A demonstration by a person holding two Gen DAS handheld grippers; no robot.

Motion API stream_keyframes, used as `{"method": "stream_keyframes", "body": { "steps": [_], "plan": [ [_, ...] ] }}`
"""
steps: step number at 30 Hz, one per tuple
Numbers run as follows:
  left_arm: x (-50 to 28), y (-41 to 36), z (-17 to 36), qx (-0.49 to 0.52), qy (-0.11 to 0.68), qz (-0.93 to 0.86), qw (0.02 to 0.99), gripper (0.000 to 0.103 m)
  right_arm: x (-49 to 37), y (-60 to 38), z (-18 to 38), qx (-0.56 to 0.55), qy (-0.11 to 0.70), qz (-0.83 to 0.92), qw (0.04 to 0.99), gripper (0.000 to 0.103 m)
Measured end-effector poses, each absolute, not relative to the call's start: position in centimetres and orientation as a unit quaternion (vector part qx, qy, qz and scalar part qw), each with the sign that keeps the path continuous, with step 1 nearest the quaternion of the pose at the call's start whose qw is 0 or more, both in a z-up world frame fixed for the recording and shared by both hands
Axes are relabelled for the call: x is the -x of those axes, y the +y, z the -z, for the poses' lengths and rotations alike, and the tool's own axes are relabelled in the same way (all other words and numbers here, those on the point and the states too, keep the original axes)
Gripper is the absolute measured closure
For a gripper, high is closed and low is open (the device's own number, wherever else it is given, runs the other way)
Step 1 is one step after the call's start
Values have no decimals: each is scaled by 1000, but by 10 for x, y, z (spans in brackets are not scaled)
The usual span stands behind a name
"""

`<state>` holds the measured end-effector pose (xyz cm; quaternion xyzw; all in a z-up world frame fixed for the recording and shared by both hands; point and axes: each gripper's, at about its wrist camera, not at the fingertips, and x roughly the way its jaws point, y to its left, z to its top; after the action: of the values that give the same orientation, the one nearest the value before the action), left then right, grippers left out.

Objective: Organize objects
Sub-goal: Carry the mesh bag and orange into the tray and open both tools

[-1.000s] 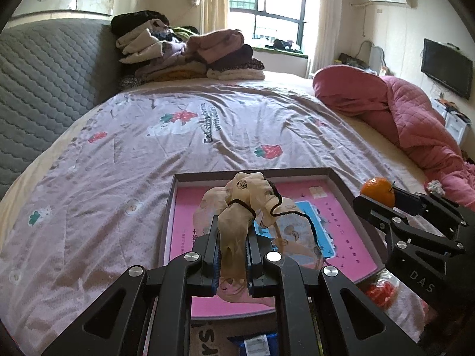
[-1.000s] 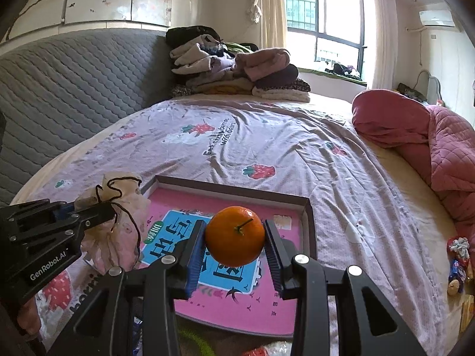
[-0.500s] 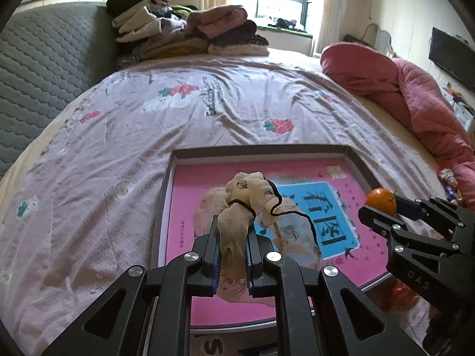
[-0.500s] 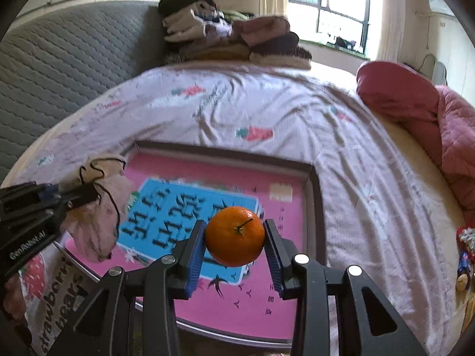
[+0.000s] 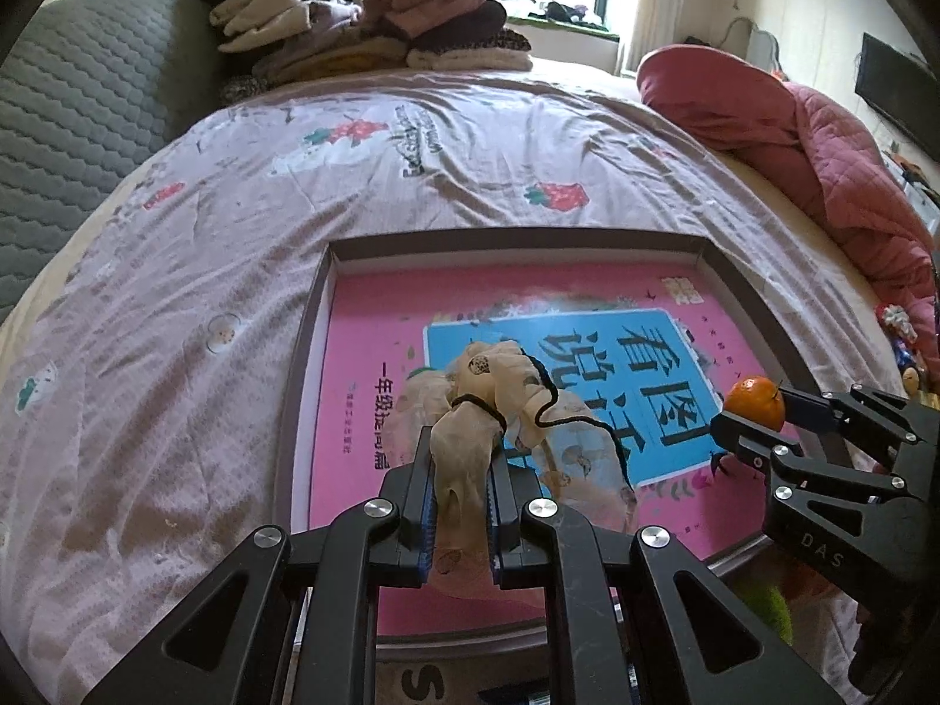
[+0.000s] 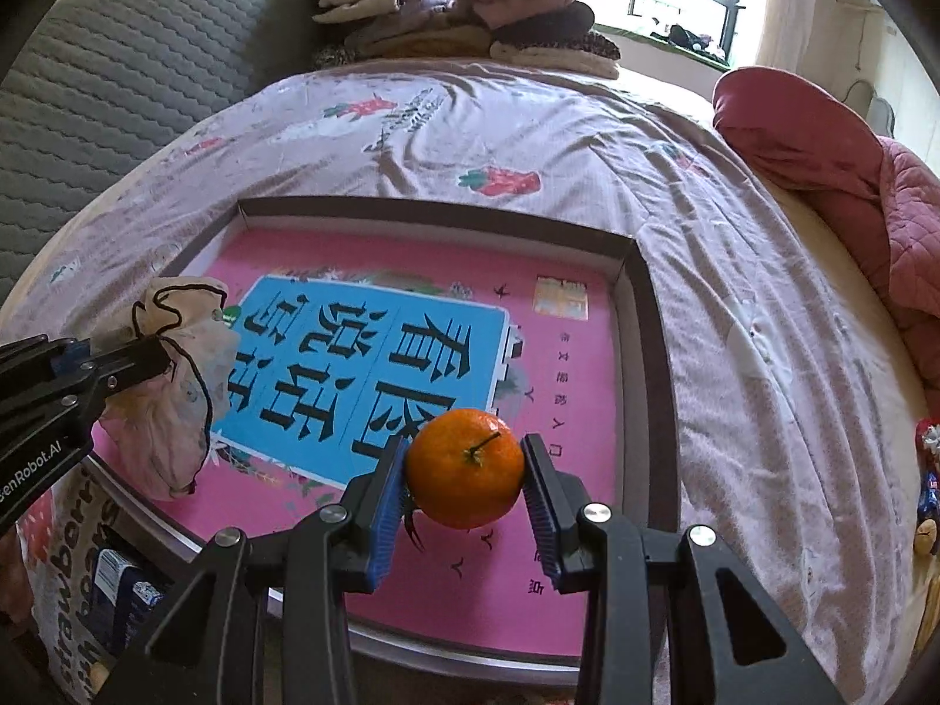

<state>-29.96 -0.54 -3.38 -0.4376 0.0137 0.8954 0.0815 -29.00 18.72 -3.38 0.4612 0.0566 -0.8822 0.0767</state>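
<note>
Over on the left, the grey quilted headboard [image 5: 76,117] runs along the edge of the bed [image 5: 176,305], its lilac sheet printed with strawberries, and a pile of folded clothes [image 5: 364,29] sits at the far end by the window. Now the left gripper [image 5: 461,493], and it is clamped tight on a beige cloth pouch [image 5: 470,429] with a black drawstring looping off to one side; the pouch bunches up between the blue-padded fingers and hangs above the left half of the tray [image 5: 305,352]. From the right wrist camera that same pouch [image 6: 170,376] dangles from the left gripper [image 6: 147,361] over the tray's near left corner; whether its lowest fold touches the tray, I can't tell. The tray [image 6: 637,317] itself lies flat on the sheet, dark-rimmed, holding a pink book [image 6: 564,364] with a blue panel of big black characters. Moving right, the right gripper [image 6: 464,482] is closed on a tangerine [image 6: 464,467], stem facing the camera, pads pressing both sides, held above the near right part of the book. The left camera catches it too: tangerine [image 5: 755,402] pinched at the tips of the right gripper [image 5: 758,411], by the tray's right rim. Far right, a rumpled pink quilt [image 6: 852,188] is heaped along the bed's edge.
</note>
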Motion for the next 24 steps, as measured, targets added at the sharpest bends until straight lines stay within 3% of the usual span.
{"method": "stream_keyframes", "body": {
  "steps": [24],
  "plan": [
    [303,-6,48,467,16,-880,88,78,293,188,40,-480,66,873,61,64]
  ]
}}
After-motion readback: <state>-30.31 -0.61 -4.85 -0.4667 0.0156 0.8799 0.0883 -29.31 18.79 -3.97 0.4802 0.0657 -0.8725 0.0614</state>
